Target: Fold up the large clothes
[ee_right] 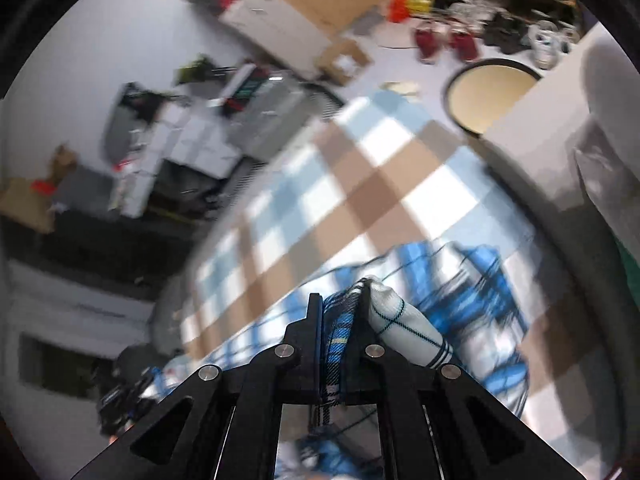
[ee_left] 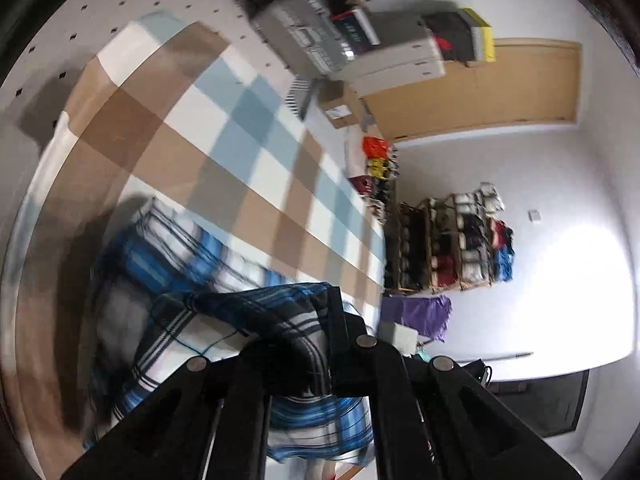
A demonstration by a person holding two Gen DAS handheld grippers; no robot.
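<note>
A blue, white and black plaid shirt (ee_left: 176, 256) lies bunched on a table covered with a brown, blue and white checked cloth (ee_left: 224, 148). My left gripper (ee_left: 304, 344) is shut on a fold of the shirt, lifted above the cloth. In the right wrist view my right gripper (ee_right: 340, 312) is shut on another part of the same shirt (ee_right: 460, 312), with a white plaid fold bulging over its right finger (ee_right: 366, 320). The rest of the shirt hangs blurred down to the checked cloth (ee_right: 360, 184).
Grey and white storage boxes (ee_left: 360, 48) and a cardboard sheet (ee_left: 500, 88) stand past the table's far end. A shelf of folded clothes (ee_left: 452, 244) is at the wall. A round tray (ee_right: 488, 92) and cluttered boxes (ee_right: 192, 140) lie beyond the table.
</note>
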